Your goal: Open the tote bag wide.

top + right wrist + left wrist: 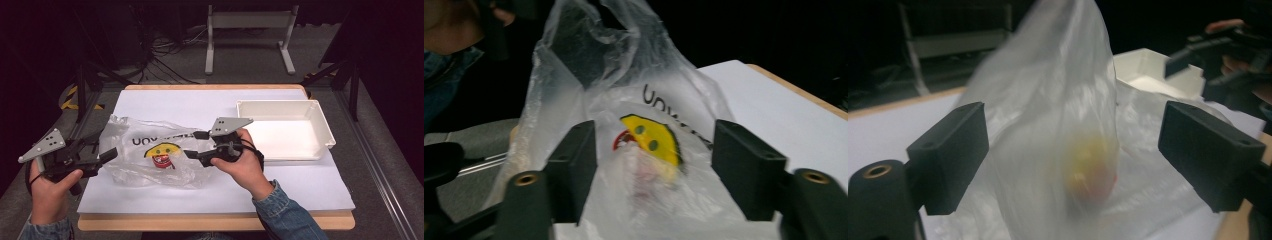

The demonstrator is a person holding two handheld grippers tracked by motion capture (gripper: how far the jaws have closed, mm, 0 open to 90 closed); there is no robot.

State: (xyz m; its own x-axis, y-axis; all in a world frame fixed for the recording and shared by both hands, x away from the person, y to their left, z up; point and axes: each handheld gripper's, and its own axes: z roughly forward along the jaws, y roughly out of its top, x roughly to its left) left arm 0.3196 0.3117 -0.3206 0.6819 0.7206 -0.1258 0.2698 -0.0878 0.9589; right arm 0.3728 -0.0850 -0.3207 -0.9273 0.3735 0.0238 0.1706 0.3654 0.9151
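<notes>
A clear plastic bag [150, 150] printed with a yellow smiley face [161, 151] and black lettering lies crumpled on the white table cover [200, 105]. My left gripper [104, 144] is at the bag's left edge, held in a hand. In the left gripper view its jaws stand wide apart, with a raised fold of the bag [1058, 115] between them and no pad pressing on it. My right gripper [194, 144] faces the bag's right edge. In the right gripper view the bag [644, 115] sits between its parted jaws, untouched by the pads.
An empty white tray [320, 125] stands at the right of the table, just beyond the right hand. The table's wooden front edge [215, 221] lies close to both forearms. A grey frame [250, 22] and cables are on the floor behind.
</notes>
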